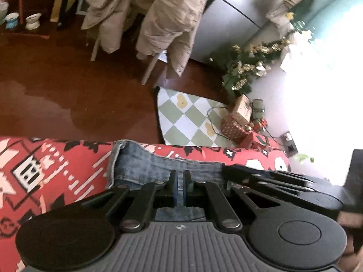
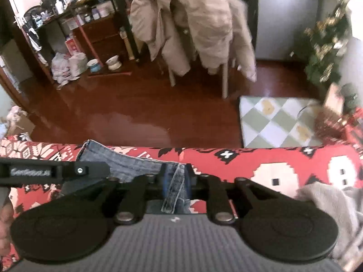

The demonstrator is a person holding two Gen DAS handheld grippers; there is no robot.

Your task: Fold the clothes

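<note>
both grippers, left and right, pinch the jeans (over a red blanket).

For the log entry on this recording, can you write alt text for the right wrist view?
The right gripper is shut on a fold of the faded blue denim jeans, which lie on a red, white and black patterned cover. The left gripper reaches in from the left edge. Beyond lie a reddish-brown floor, beige coats over a chair and a green-and-white checked mat.
</note>
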